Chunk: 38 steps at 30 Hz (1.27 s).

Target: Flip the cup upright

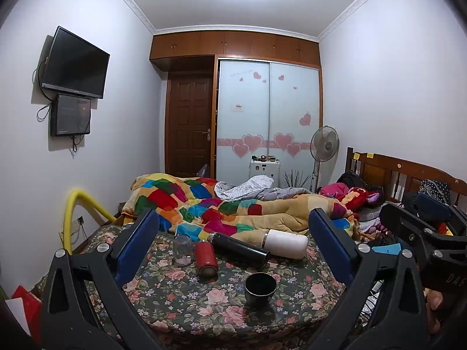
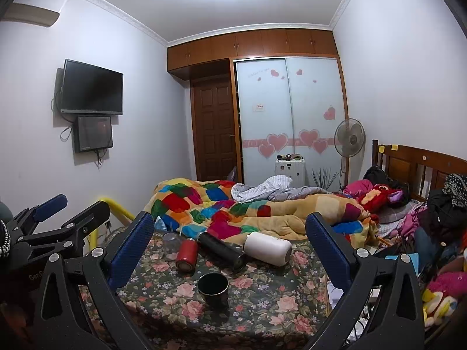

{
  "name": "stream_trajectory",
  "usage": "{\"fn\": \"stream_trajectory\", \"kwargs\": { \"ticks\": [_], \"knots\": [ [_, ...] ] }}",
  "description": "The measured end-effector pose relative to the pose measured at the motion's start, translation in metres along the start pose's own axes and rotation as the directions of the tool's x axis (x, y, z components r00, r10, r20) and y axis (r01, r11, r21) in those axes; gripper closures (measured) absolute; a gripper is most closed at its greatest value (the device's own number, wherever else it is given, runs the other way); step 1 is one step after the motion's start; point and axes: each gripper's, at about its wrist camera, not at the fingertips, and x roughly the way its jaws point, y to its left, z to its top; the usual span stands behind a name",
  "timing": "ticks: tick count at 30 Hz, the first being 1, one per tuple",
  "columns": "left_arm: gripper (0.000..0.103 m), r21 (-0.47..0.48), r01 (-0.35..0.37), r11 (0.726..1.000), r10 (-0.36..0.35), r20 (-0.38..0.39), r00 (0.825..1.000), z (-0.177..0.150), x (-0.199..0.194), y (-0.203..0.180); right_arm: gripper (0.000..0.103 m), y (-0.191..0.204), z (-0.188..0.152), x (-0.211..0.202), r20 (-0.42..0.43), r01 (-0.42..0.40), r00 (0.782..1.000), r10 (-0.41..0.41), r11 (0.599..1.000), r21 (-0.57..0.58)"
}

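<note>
A dark cup [image 1: 260,288] [image 2: 213,290] stands upright, mouth up, on the floral bed sheet [image 1: 186,300] [image 2: 262,306]. Behind it lie a red can [image 1: 206,258] [image 2: 186,254], a black flask [image 1: 239,250] [image 2: 223,251] and a white bottle [image 1: 287,243] [image 2: 267,246], all on their sides. A clear glass jar [image 1: 183,249] [image 2: 171,242] stands mouth down at the left. My left gripper [image 1: 233,248] is open and empty, above and short of the objects. My right gripper [image 2: 230,248] is open and empty too.
A patchwork quilt [image 1: 233,207] [image 2: 248,210] is heaped behind the objects. Clothes and plush toys [image 2: 437,233] pile up at the right by the wooden headboard [image 1: 402,175]. A yellow padded rail [image 1: 78,204] stands at the bed's left. The right gripper's body [image 1: 423,233] shows in the left view.
</note>
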Motion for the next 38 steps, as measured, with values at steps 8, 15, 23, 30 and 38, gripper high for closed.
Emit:
{"fn": "stream_trajectory", "kwargs": {
  "ticks": [8,15,23,30,38],
  "knots": [
    [0.0,0.008,0.011,1.0,-0.011,-0.003,1.0,-0.001,0.004,-0.003,0.0,-0.003,-0.002,0.002,-0.002,0.001,1.0,-0.001,1.0,0.0],
    [0.0,0.008,0.021,1.0,-0.021,-0.005,1.0,-0.001,0.005,-0.002,0.0,-0.005,-0.002,0.002,-0.003,0.001,1.0,-0.001,1.0,0.002],
    [0.0,0.002,0.034,0.999,-0.034,-0.01,0.999,0.0,0.006,0.0,0.0,-0.006,-0.002,0.002,-0.002,0.001,1.0,-0.001,1.0,0.002],
    [0.0,0.007,0.041,0.999,-0.04,-0.013,0.999,0.0,0.006,0.001,0.0,-0.008,0.0,0.002,-0.006,0.006,1.0,-0.006,1.0,0.005],
    [0.0,-0.013,0.046,0.999,-0.047,-0.023,0.999,-0.005,0.008,0.014,0.0,-0.005,-0.001,0.004,-0.017,0.015,1.0,-0.015,1.0,-0.01]
  ]
}}
